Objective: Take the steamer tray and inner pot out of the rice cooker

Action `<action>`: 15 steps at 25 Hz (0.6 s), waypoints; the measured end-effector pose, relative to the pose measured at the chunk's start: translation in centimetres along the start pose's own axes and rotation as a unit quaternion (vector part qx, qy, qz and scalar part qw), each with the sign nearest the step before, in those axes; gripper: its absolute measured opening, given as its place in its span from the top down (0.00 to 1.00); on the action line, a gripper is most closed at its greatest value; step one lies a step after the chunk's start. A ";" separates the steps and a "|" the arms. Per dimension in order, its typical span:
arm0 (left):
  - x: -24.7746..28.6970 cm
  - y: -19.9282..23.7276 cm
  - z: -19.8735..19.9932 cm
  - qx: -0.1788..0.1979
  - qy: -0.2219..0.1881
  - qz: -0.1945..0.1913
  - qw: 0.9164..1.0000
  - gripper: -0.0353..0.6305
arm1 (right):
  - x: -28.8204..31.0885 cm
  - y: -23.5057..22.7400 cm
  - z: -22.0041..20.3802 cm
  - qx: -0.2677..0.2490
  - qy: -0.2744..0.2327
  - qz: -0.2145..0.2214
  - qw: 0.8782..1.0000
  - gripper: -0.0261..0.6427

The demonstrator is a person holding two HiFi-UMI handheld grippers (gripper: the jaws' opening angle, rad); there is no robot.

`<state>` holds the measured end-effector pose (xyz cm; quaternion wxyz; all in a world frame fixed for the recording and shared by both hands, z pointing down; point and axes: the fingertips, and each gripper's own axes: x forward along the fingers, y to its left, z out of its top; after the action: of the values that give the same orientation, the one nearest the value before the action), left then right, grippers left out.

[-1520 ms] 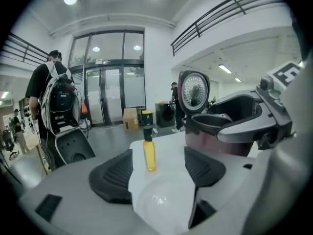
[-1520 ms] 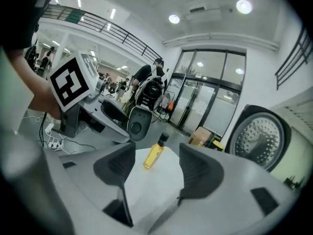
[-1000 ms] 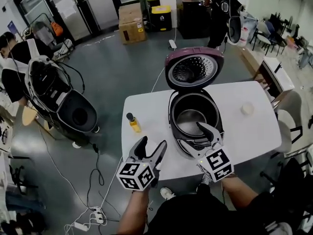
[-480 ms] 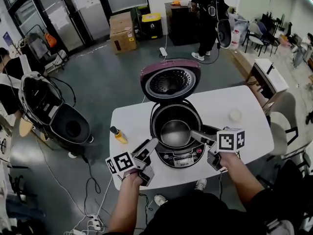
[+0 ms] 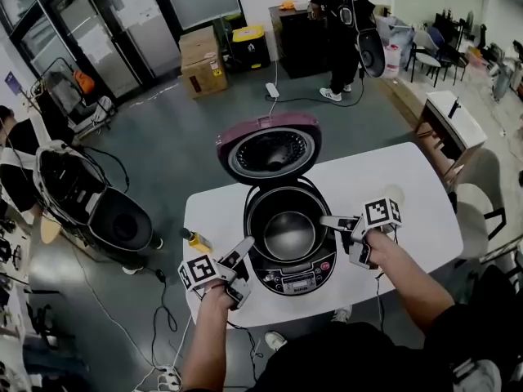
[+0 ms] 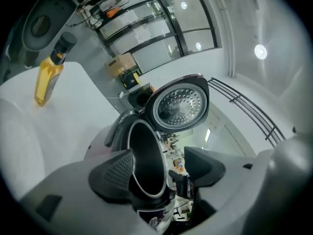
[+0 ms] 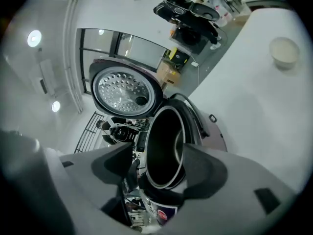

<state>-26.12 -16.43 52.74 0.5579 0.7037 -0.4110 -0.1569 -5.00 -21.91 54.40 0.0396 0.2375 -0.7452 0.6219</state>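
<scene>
Down in the open rice cooker [image 5: 296,279], at the middle of the white table [image 5: 417,182], the inner pot [image 5: 288,233] sits fully seated, its shiny bottom bare. I can make out no steamer tray on it in any view. The lid [image 5: 268,155] stands tipped back behind it. What has changed over the last second is my hands, not the pot. A second ago both grippers sat low at the table's near edge, marker cubes facing me. Since then I have rolled both wrists over and brought them in on either side. My left gripper [image 5: 243,261] is now at the cooker's front left corner. My right gripper [image 5: 339,233] is just beside the rim on the right. Each has its jaws parted about halfway and grips nothing. Each gripper view shows the pot's rim ahead through the gap, not yet between the pads. So I judge this as the end of the approach: I am lined up for a two-sided lift by the rim, and nothing is taken out yet. The yellow bottle [image 5: 196,241] at the left and the small bowl [image 7: 284,51] at the right stand well apart from the cooker.
</scene>
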 end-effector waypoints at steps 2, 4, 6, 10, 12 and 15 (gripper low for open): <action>0.4 0.5 0.0 -0.013 0.002 0.006 1.000 0.45 | 0.6 -0.8 -0.2 0.014 0.011 -0.001 1.000 0.51; 0.8 1.2 0.1 -0.028 0.001 0.010 1.000 0.45 | 1.2 -1.5 0.0 0.020 0.016 -0.006 1.000 0.51; 1.2 1.7 -0.1 -0.043 -0.001 0.012 0.999 0.45 | 1.5 -1.9 0.3 0.025 0.017 -0.007 1.000 0.53; 1.8 2.7 -0.6 -0.055 0.009 0.033 0.998 0.47 | 1.9 -2.0 1.1 0.034 0.016 -0.001 0.999 0.53; 2.1 2.9 -0.6 -0.062 0.014 0.030 0.998 0.51 | 2.2 -1.9 1.2 0.034 0.018 -0.001 0.999 0.53; 2.4 3.1 -0.5 -0.057 0.029 0.035 0.997 0.55 | 2.3 -2.1 1.3 0.028 0.016 -0.008 0.999 0.54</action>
<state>-25.56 -18.01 56.31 0.6139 0.6605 -0.4091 -0.1397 -5.92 -24.08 56.86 0.0497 0.2342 -0.7246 0.6462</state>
